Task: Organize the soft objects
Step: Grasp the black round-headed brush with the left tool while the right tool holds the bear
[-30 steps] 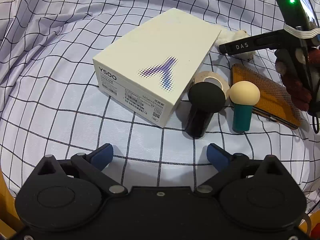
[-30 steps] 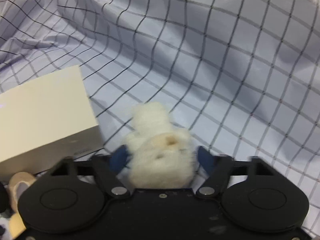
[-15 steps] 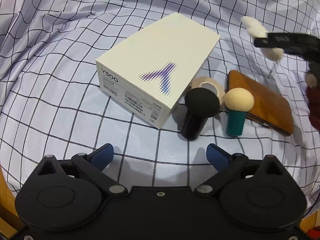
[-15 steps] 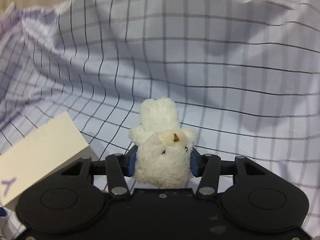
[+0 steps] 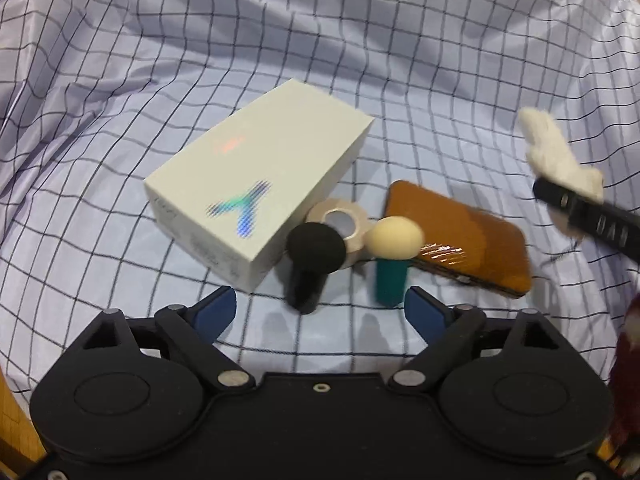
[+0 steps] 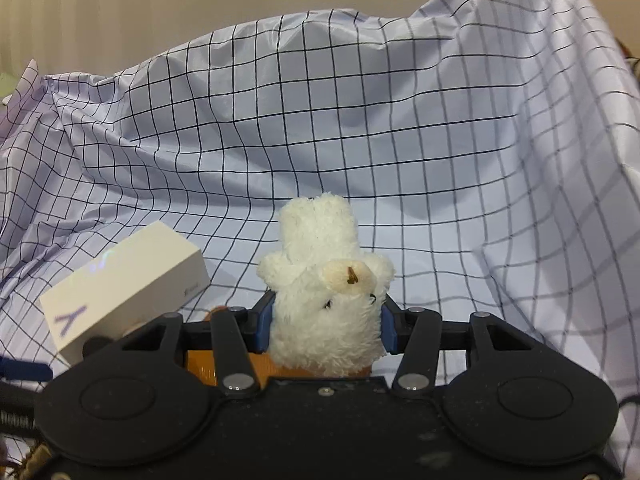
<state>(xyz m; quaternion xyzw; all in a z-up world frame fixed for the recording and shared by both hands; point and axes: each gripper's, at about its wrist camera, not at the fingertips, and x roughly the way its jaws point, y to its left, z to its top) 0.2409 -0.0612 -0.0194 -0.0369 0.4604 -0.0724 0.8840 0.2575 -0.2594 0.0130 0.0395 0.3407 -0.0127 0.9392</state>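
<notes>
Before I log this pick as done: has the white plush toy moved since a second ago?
Yes. The white plush toy, clamped in the right gripper, has left the cloth beside the white box and is now up, right of it.

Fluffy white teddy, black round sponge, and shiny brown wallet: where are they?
Fluffy white plush teddy [image 6: 326, 312], right wrist view, on its furry face.
Black mushroom-shaped sponge [image 5: 316, 247], left wrist view, on its rounded head.
Shiny brown flat wallet [image 5: 472, 236], left wrist view, on its top face.
</notes>
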